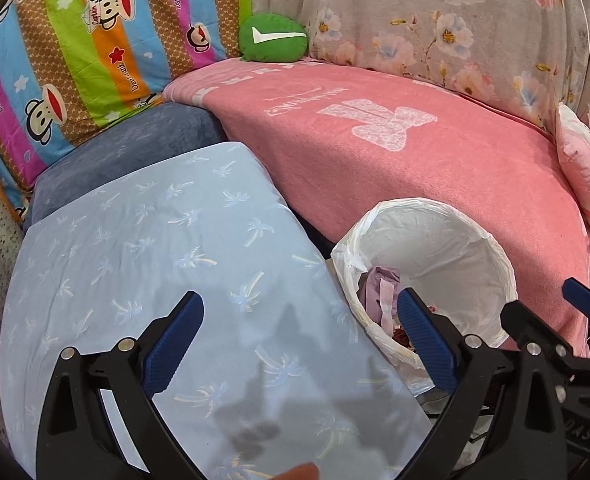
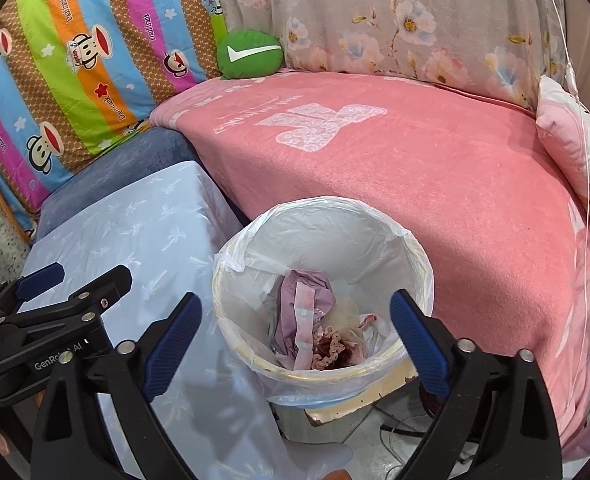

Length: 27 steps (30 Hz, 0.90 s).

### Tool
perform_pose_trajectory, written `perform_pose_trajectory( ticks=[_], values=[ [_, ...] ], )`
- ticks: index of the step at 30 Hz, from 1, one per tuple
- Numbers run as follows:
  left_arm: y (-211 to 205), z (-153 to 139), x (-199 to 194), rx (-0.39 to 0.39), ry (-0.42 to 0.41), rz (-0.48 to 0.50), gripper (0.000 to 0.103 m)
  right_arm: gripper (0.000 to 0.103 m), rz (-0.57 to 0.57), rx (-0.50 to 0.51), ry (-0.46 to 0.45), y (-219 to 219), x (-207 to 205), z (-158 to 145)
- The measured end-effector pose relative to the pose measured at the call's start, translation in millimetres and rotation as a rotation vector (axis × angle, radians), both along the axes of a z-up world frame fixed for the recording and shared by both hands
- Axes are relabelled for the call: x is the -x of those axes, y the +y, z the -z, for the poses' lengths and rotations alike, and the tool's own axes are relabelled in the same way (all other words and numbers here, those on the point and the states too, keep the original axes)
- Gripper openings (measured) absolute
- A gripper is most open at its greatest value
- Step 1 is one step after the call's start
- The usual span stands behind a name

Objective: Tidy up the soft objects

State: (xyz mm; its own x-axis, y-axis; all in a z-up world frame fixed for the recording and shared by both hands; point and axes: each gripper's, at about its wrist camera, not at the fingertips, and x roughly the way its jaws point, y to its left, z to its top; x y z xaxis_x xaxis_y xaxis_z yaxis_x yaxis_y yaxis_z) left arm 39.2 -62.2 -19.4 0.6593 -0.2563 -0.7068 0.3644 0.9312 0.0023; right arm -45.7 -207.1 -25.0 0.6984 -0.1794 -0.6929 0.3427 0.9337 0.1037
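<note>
My left gripper (image 1: 300, 308) is open and holds nothing. It hovers over a light-blue pillow with a palm print (image 1: 155, 240) that lies on a dark blue cushion (image 1: 127, 152). My right gripper (image 2: 295, 304) is also open and holds nothing, above a white-lined waste bin (image 2: 375, 224). A round green cushion with a white tick (image 1: 273, 38) (image 2: 249, 55) sits at the back, on the far edge of a pink blanket (image 1: 395, 168) (image 2: 415, 168). A small pink pillow (image 2: 575, 148) leans at the right. Each gripper shows at the edge of the other's view.
A striped monkey-print quilt (image 1: 75, 60) stands at the back left, and a grey floral quilt (image 1: 435, 20) at the back right. The bin holds purple wrappers (image 2: 303, 312) and scraps. A thin white cord (image 2: 583, 160) hangs at the right. Cables lie on the floor under the bin.
</note>
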Motion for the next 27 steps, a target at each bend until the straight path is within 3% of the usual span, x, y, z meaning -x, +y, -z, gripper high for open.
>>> perform_pose_trajectory(
  ticks=[27],
  values=[
    [0.0,5.6,6.2,-0.034,0.022,-0.043,0.096,0.098,-0.008,0.021,0.028,6.9,6.3,4.2]
  ],
)
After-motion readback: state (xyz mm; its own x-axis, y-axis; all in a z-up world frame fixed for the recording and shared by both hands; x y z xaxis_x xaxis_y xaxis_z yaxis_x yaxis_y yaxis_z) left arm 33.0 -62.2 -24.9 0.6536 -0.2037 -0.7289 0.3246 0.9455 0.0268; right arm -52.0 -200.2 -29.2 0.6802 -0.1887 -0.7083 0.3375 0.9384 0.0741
